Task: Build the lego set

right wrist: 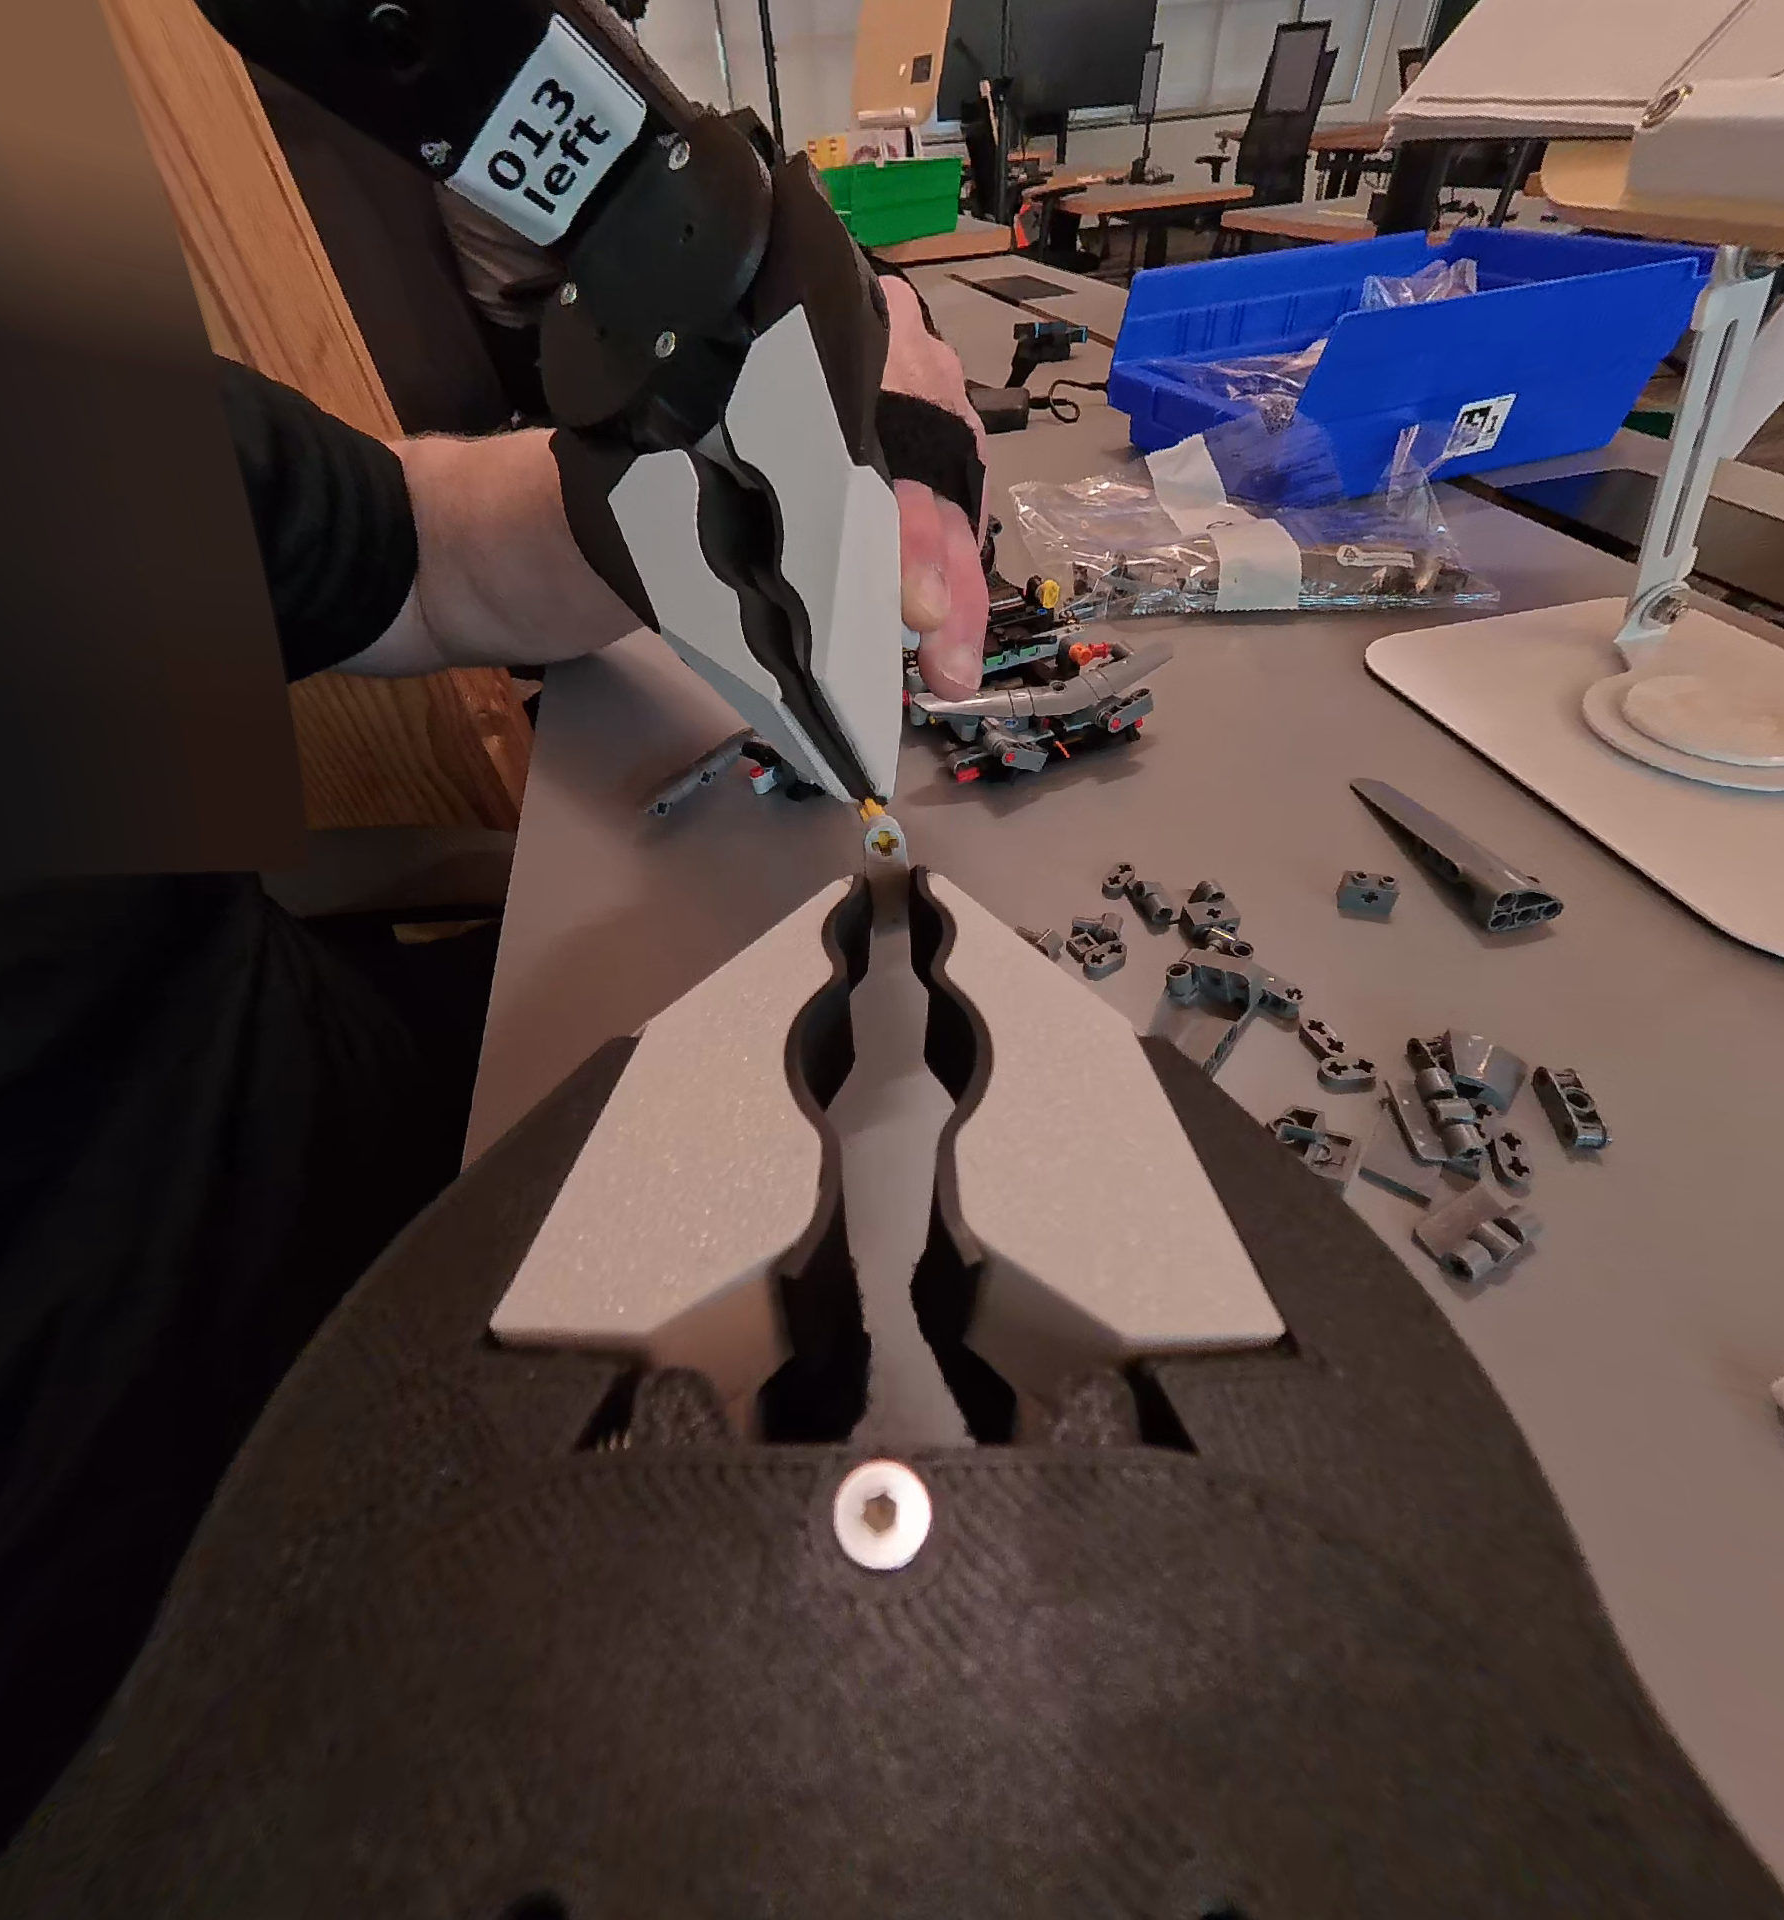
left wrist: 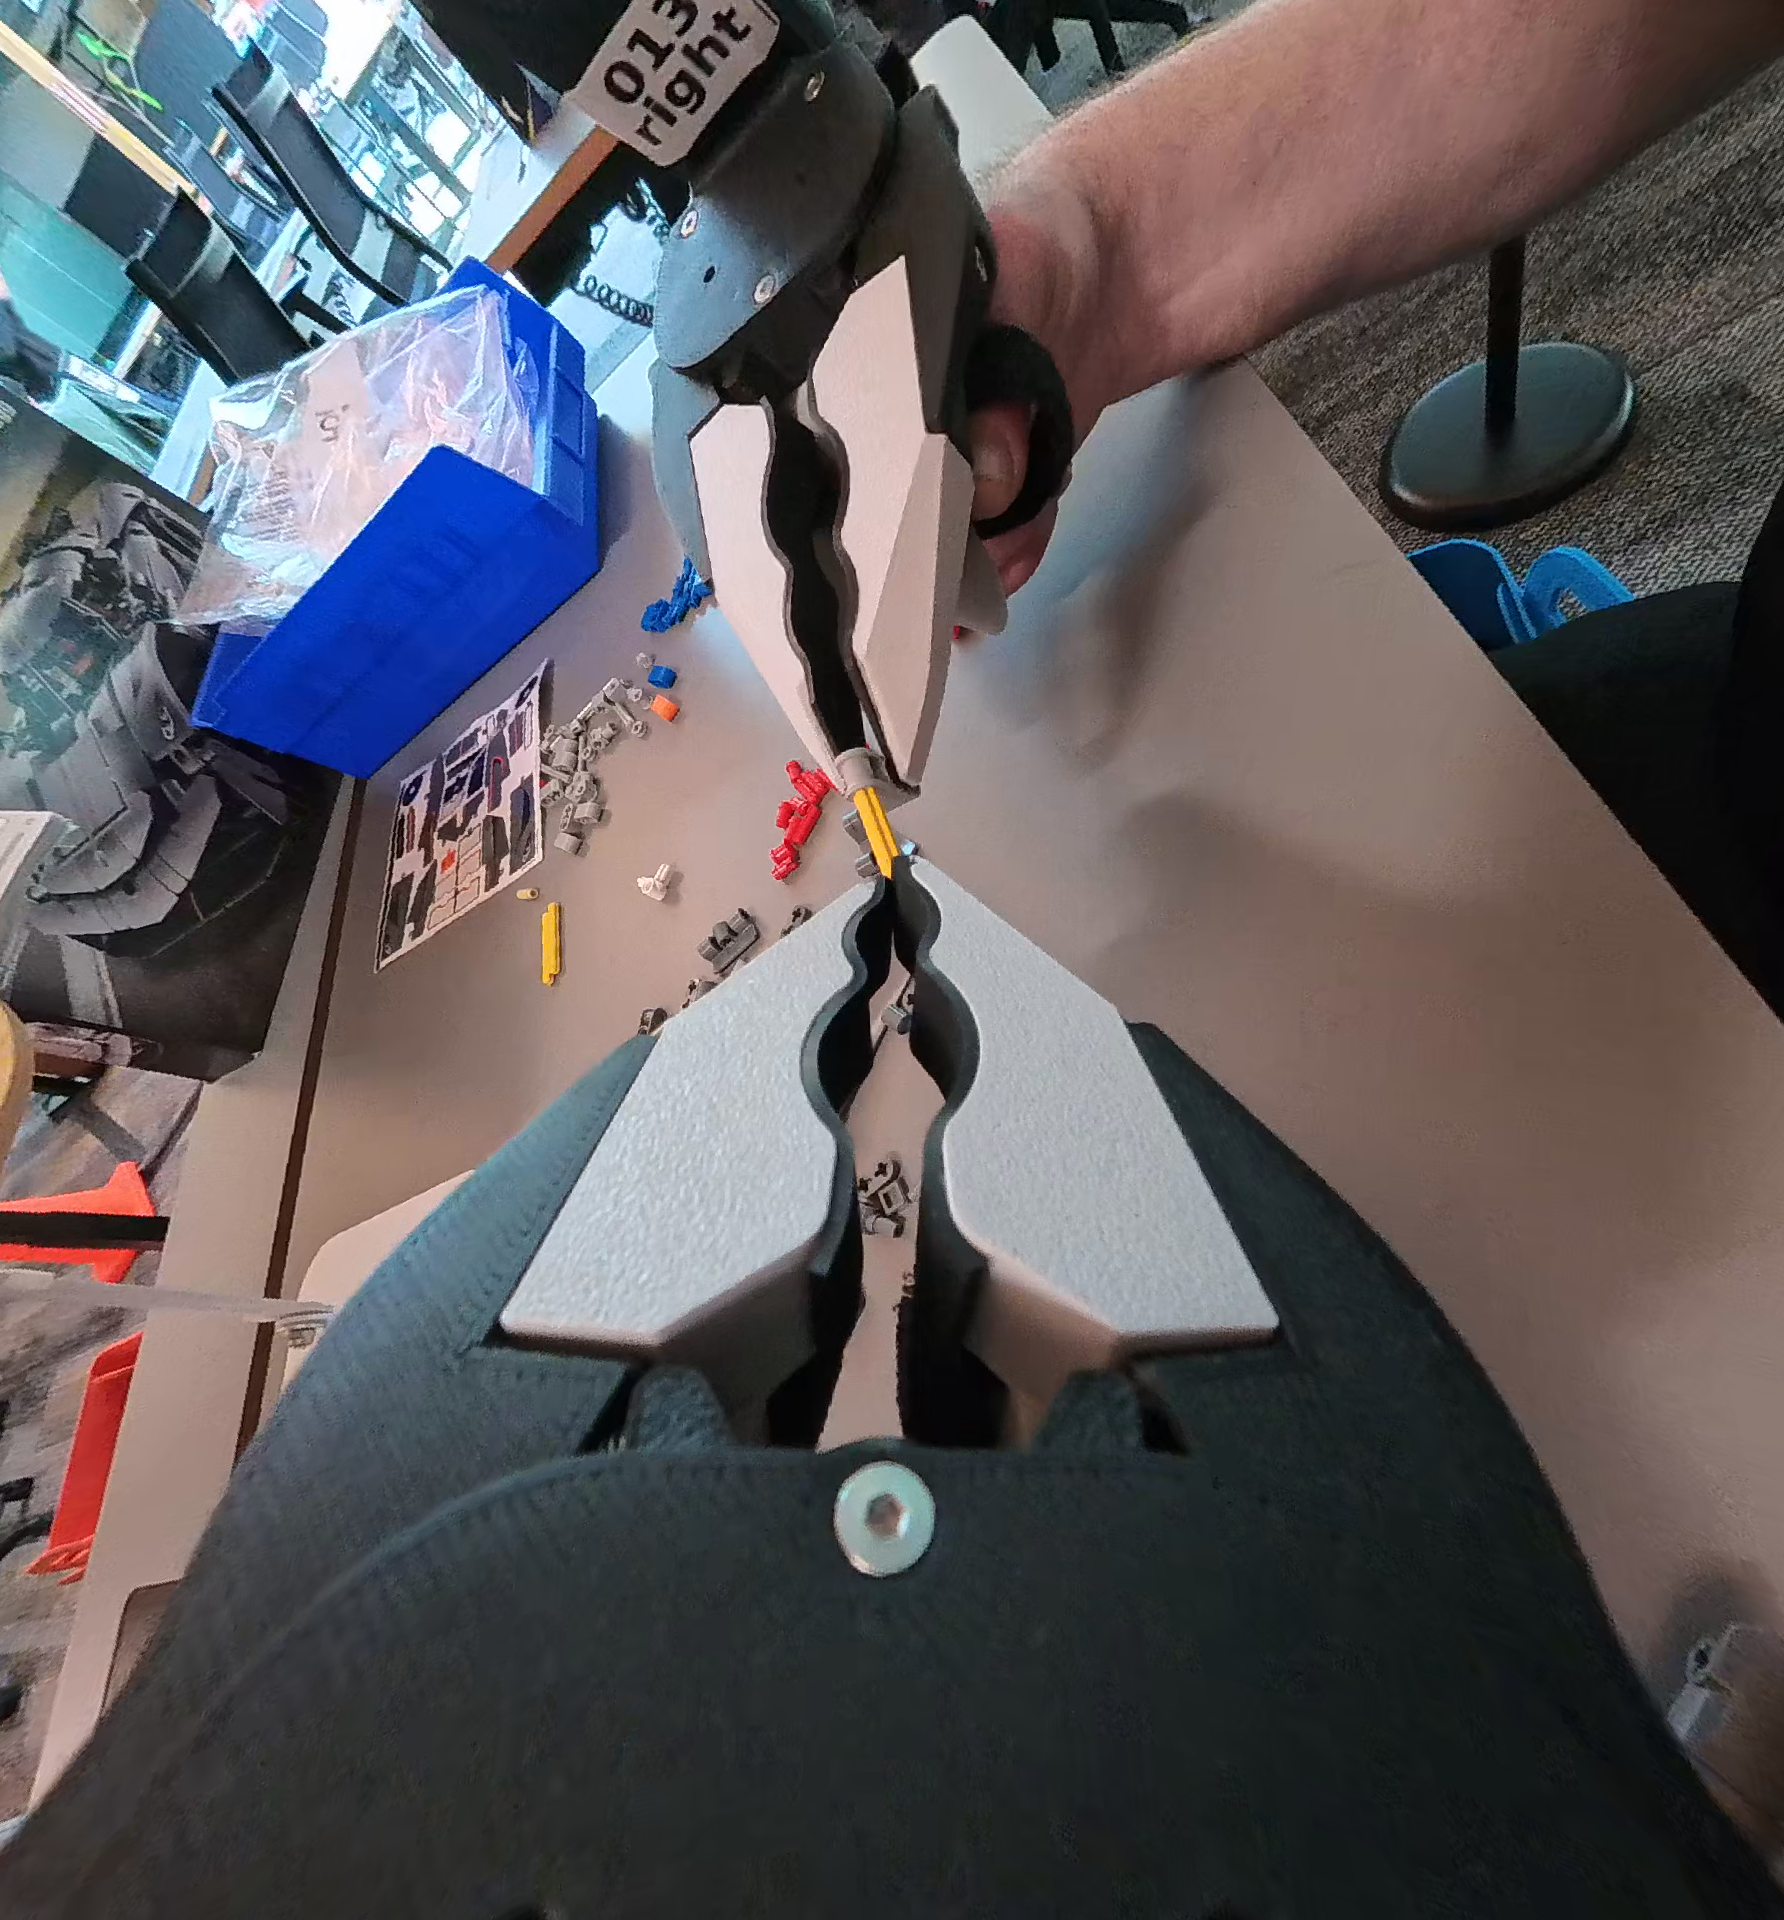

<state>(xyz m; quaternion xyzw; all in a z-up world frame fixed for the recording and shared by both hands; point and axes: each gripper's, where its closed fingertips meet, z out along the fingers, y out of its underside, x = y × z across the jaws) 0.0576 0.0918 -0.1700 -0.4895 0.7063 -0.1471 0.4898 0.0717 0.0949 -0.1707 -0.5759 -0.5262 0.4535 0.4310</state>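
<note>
My left gripper (left wrist: 890, 883) is shut on one end of a thin yellow axle (left wrist: 875, 826), held above the grey table (left wrist: 1231, 935). My right gripper (right wrist: 883, 883) is shut on a small light grey connector (right wrist: 885, 836). The axle's other end sits in the connector's cross hole. In the left wrist view the right gripper (left wrist: 872, 764) comes down from above with the connector (left wrist: 855, 771) at its tips. In the right wrist view the left gripper (right wrist: 862, 792) reaches in from the upper left with the yellow axle (right wrist: 872, 808) at its tips. The two grippers meet tip to tip.
A blue bin (left wrist: 431, 582) with plastic bags stands at the back. A sticker sheet (left wrist: 462, 821), grey pieces (left wrist: 576, 769), red pieces (left wrist: 800, 816) and a yellow piece (left wrist: 551, 940) lie nearby. A partly built model (right wrist: 1033, 707), loose grey pieces (right wrist: 1387, 1060) and a white stand base (right wrist: 1594, 748) lie to the right. The grippers are tip to tip, or close to it.
</note>
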